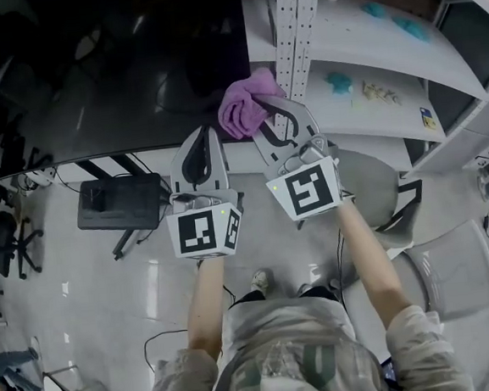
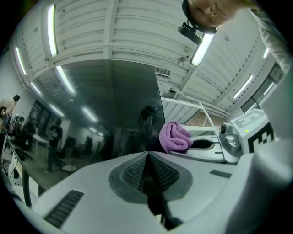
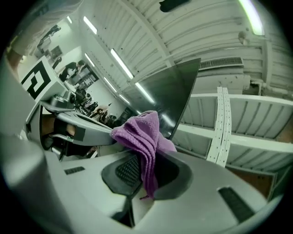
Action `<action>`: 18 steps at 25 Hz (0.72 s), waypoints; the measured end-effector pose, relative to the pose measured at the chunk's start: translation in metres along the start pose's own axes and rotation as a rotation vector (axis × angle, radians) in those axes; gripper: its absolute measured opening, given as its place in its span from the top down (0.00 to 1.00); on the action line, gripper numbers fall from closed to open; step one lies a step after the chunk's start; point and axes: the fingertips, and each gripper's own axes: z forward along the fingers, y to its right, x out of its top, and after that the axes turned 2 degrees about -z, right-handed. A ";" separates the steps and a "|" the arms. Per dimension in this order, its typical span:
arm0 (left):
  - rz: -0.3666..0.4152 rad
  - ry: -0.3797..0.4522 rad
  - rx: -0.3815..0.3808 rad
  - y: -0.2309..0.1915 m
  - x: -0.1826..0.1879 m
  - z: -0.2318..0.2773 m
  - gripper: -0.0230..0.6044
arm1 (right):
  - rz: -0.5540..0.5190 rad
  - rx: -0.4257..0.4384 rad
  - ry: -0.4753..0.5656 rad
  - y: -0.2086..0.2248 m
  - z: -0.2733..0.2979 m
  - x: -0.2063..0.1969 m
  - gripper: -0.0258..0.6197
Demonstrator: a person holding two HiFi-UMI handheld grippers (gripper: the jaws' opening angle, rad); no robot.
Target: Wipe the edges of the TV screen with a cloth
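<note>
a: where's the purple cloth?

b: bunched in the right gripper, whose jaws are closed on it. in the right gripper view a fold hangs down between the pads, and the rest bulges above the tips.

a: and against the tv screen?

b: at its near right corner. from the head view the cloth overlaps that corner's edge, but whether it presses on the glass or sits just off it, i can't tell. the cloth itself covers the spot.

a: how much of the screen shows?

b: only part. its left and far sides are cut off in the head view. the glass is dark and full of ceiling light reflections, so the bezel is hard to pick out.

a: the left gripper?

b: jaws together with nothing between them, just beside the right one, tips at the screen's near edge. contact there is unclear as well.

a: anything else?

b: a white shelf and a perforated post to the right, and a black box on the floor under the screen.
</note>
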 end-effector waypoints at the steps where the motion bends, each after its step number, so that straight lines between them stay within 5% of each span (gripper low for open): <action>1: 0.008 -0.012 -0.010 0.001 -0.007 -0.002 0.94 | 0.030 0.009 -0.009 -0.005 -0.001 -0.008 0.86; 18: -0.067 -0.148 -0.107 -0.019 -0.082 -0.015 0.94 | 0.437 -0.058 -0.245 -0.088 -0.013 -0.128 0.86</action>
